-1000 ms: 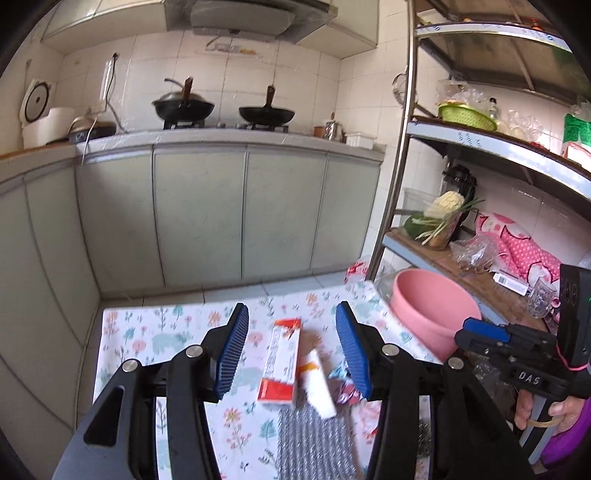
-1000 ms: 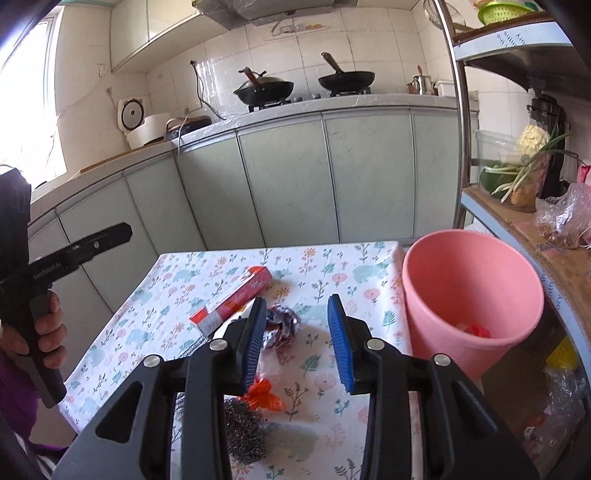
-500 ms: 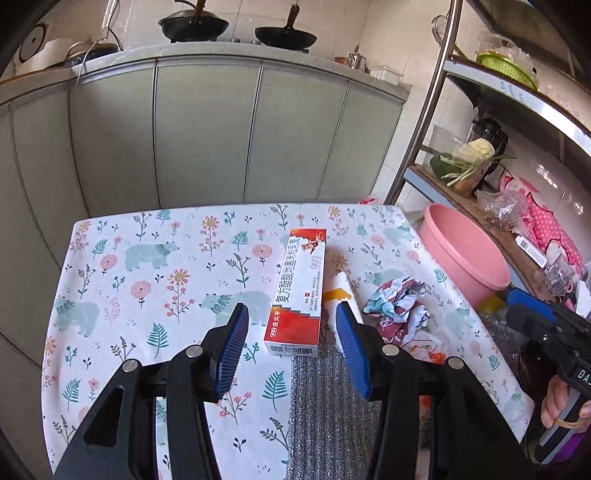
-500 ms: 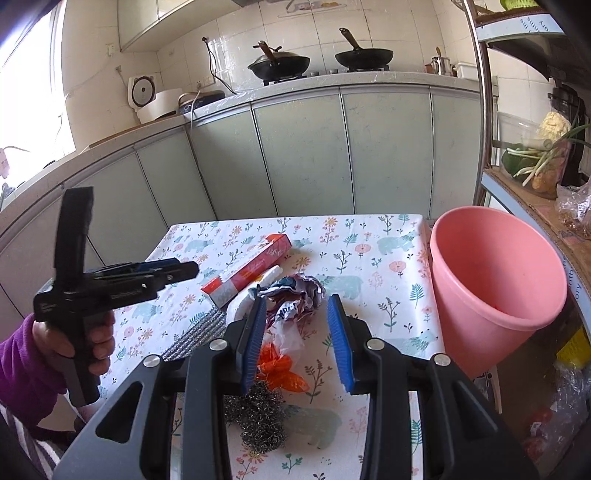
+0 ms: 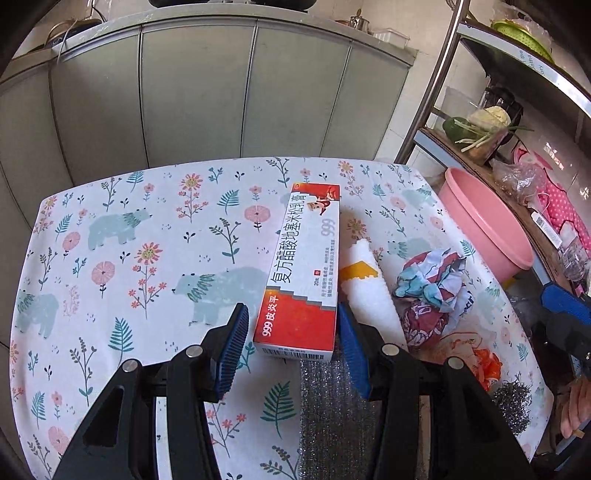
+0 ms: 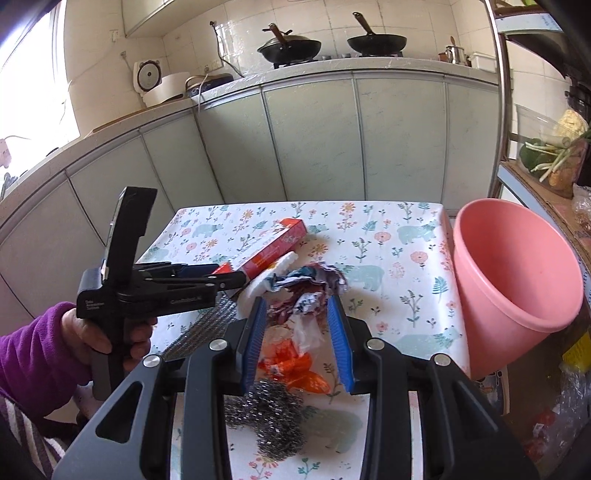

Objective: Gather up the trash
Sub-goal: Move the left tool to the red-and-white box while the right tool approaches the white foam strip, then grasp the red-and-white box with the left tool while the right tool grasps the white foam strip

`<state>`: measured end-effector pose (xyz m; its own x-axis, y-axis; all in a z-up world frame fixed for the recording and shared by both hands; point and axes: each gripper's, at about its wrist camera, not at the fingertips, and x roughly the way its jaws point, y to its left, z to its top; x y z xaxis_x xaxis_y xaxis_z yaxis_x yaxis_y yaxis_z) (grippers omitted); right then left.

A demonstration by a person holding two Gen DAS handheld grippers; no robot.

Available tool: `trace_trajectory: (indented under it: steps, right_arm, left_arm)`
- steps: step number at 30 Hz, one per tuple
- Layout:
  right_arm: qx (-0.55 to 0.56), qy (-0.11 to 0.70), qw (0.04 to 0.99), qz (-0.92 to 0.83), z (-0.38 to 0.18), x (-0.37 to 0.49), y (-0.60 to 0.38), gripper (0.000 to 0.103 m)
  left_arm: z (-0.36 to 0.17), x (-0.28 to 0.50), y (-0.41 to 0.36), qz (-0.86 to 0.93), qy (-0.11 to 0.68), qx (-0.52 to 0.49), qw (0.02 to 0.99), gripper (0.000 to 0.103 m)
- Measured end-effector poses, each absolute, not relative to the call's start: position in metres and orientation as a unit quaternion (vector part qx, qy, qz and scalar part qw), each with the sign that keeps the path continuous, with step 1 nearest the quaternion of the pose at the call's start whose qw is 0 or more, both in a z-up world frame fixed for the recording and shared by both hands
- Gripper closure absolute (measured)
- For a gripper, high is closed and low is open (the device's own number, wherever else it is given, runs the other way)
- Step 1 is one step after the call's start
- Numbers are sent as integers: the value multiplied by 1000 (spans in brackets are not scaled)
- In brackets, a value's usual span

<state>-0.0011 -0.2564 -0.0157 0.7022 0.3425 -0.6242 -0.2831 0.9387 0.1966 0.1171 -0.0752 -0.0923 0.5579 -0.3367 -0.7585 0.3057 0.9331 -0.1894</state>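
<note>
The left gripper (image 5: pixel 291 332) stands open astride the near end of the red-and-white carton (image 5: pixel 301 275) on the floral tablecloth (image 5: pixel 110 229). It is thin card and looks light and crushable, best pinched across its narrow sides. The right gripper (image 6: pixel 297 325) is open too, with the crumpled wrapper (image 6: pixel 306 284) — soft, springy — between its tips. The smooth plastic pink bin (image 6: pixel 517 280) stands to its right.

Setting was a home kitchen. Two black woks (image 6: pixel 289 47) sat on a gas hob atop a pale-green cabinet run (image 6: pixel 399 136); white wall tiles (image 6: pixel 177 33) behind, white rice cooker (image 6: pixel 149 79) alongside, metal shelf rack (image 5: pixel 517 70) holding vegetables (image 5: pixel 480 127).
</note>
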Motion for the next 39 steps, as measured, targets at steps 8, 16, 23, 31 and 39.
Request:
trace_trajectory:
  steps: [8, 16, 23, 31, 39]
  right_arm:
    - [55, 385, 897, 212, -20, 17, -224, 68]
    - [59, 453, 864, 214, -40, 51, -190, 68]
    - [50, 500, 850, 158, -64, 85, -177, 68]
    - [45, 505, 852, 133, -72, 105, -163, 68]
    - [34, 494, 858, 137, -73, 111, -162, 75]
  left_arm:
    - [-87, 113, -64, -194, 417, -19, 888, 62]
    - [-62, 96, -21, -159, 372, -50, 913, 63]
    - [-63, 83, -1, -135, 360, -35, 923, 63]
    - [-79, 75, 7, -127, 383, -13, 915, 63]
    - [-89, 83, 16, -130, 436, -41, 889, 59]
